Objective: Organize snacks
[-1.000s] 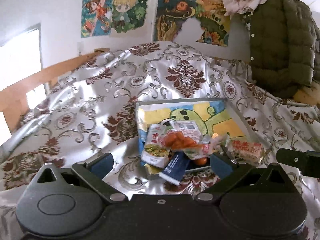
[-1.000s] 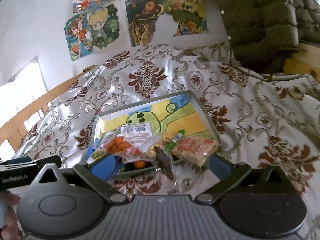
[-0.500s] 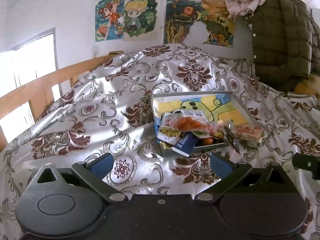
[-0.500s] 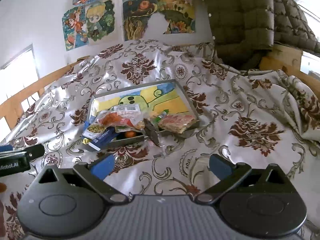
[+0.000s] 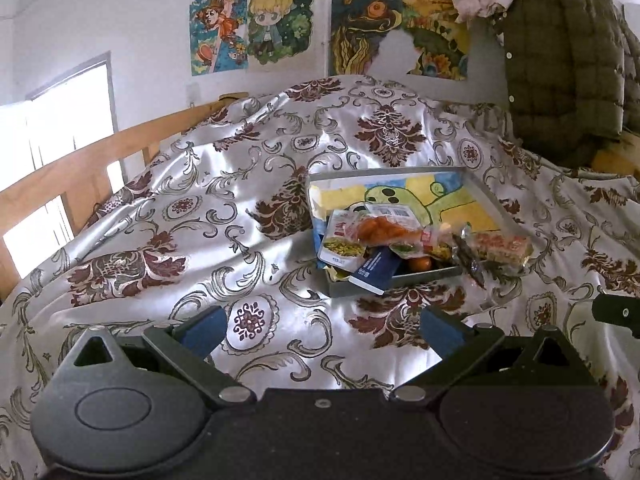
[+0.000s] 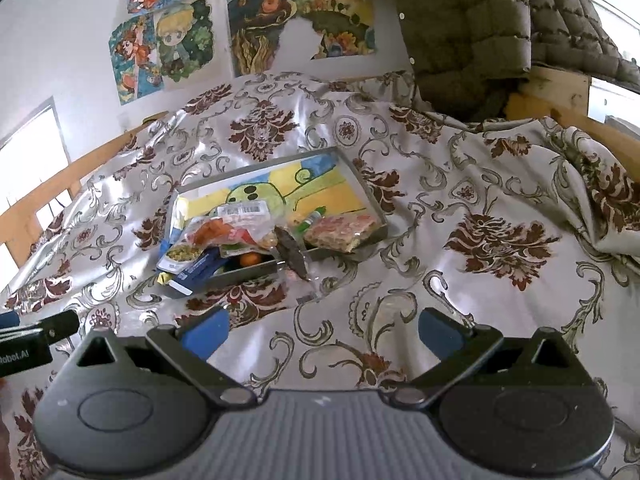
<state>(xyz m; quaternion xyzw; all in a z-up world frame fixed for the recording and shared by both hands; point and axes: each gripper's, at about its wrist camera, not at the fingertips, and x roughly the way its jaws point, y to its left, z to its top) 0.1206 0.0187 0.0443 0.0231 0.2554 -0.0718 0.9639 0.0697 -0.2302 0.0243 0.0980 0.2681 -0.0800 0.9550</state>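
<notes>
A grey metal tray (image 5: pixel 404 280) (image 6: pixel 360 172) with a cartoon drawing inside lies on the patterned bedspread. Snack packets are heaped at its near end: an orange-filled clear bag (image 5: pixel 384 230) (image 6: pixel 216 230), a white pouch (image 5: pixel 340 246), a dark blue box (image 5: pixel 374 270) (image 6: pixel 196 272) hanging over the rim, a reddish bar (image 5: pixel 500 246) (image 6: pixel 340 232) and a dark wrapper (image 6: pixel 292 254). My left gripper (image 5: pixel 324 330) and right gripper (image 6: pixel 320 330) both hover open and empty, well short of the tray.
The silvery floral bedspread (image 5: pixel 200 240) covers the whole bed. A wooden rail (image 5: pixel 80 152) runs along the left. An olive quilted jacket (image 5: pixel 568 68) hangs at the back right, posters (image 5: pixel 276 24) on the wall. The other gripper's tip shows at each view's edge (image 5: pixel 616 312) (image 6: pixel 36 336).
Both grippers have drawn back from the tray, which now looks smaller and farther. Both stay open and empty. The snacks in the tray have not moved.
</notes>
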